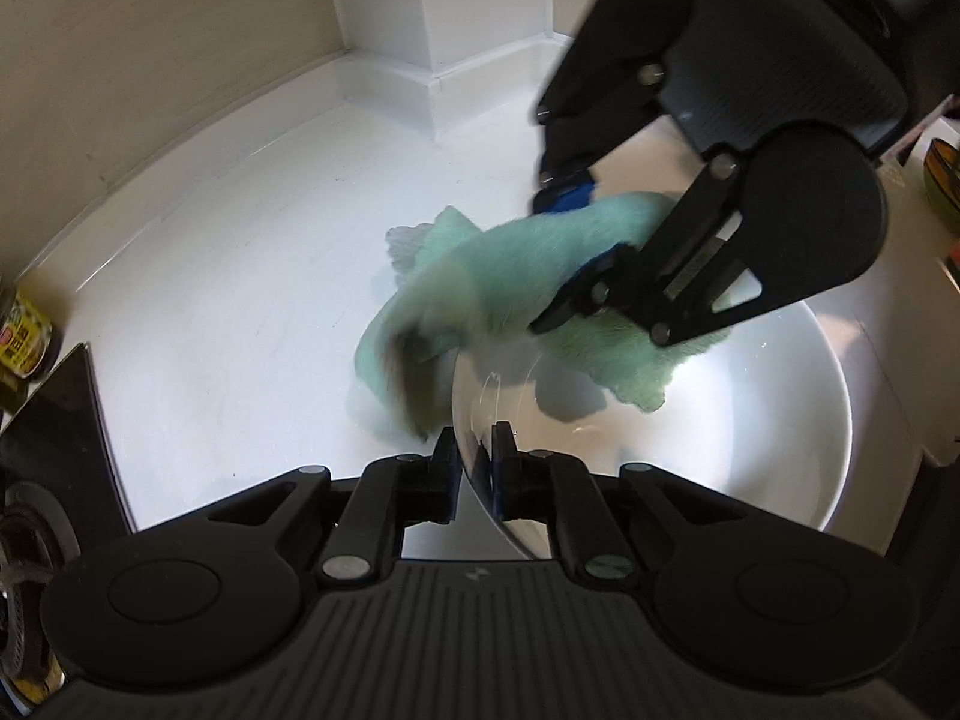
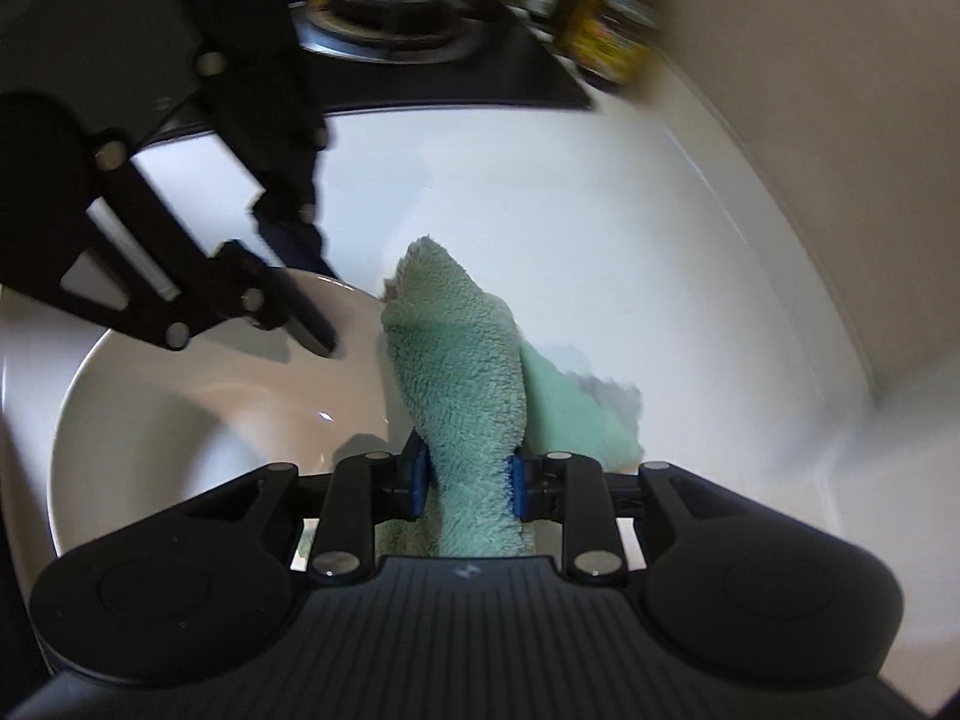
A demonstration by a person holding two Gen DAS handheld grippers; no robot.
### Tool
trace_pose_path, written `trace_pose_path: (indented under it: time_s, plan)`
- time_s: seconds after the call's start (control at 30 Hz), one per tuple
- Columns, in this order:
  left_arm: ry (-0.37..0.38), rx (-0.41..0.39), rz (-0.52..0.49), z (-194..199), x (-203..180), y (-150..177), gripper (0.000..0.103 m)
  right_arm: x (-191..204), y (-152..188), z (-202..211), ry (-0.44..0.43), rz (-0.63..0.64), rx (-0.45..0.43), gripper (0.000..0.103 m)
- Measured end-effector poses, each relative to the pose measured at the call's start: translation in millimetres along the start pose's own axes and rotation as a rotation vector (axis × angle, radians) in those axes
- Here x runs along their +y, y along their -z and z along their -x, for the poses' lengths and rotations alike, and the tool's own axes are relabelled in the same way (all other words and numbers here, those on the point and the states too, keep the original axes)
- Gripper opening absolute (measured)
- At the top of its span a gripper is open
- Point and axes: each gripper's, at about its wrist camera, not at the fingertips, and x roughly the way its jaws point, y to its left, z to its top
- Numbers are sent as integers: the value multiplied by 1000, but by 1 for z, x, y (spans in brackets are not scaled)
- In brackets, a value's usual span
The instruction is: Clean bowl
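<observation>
A white bowl (image 1: 750,450) sits tilted on the white counter. My left gripper (image 1: 474,450) is shut on its near rim, with one finger inside and one outside. A fluffy green cloth (image 1: 510,264) hangs across the bowl's edge, partly over the inside and partly over the counter. My right gripper (image 1: 564,252) comes down from the upper right and is shut on it. In the right wrist view the blue pads of the right gripper (image 2: 471,480) squeeze the cloth (image 2: 456,360) beside the bowl (image 2: 180,420). The left gripper (image 2: 324,300) clamps the bowl's rim at the upper left.
A gas burner (image 2: 384,6) on a black hob lies beyond the bowl, with several jars (image 2: 612,42) beside it. A jar (image 1: 24,342) stands at the left edge. A white wall column (image 1: 480,30) rises at the counter's back. A dark bowl (image 1: 942,180) sits at the far right.
</observation>
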Motion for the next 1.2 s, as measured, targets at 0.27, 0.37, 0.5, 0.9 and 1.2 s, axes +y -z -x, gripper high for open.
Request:
trace_pose_path:
  time_s: [0.27,0.37,0.5,0.9,1.2]
  plan:
    - [-21,-17,93,4,-8,1,8,-10,15,25,27,-152,-102,16]
    - [-28,-22,103,6,-11,2,9,-11,22,44,53,-217,-154,13]
    - [-29,-38,125,7,-14,5,9,-12,29,72,49,-284,-223,13]
    - [-4,-52,231,19,-23,22,12,-5,23,104,-126,-398,-152,13]
    - [24,-75,211,23,-30,25,13,-10,22,5,-148,-495,111,13]
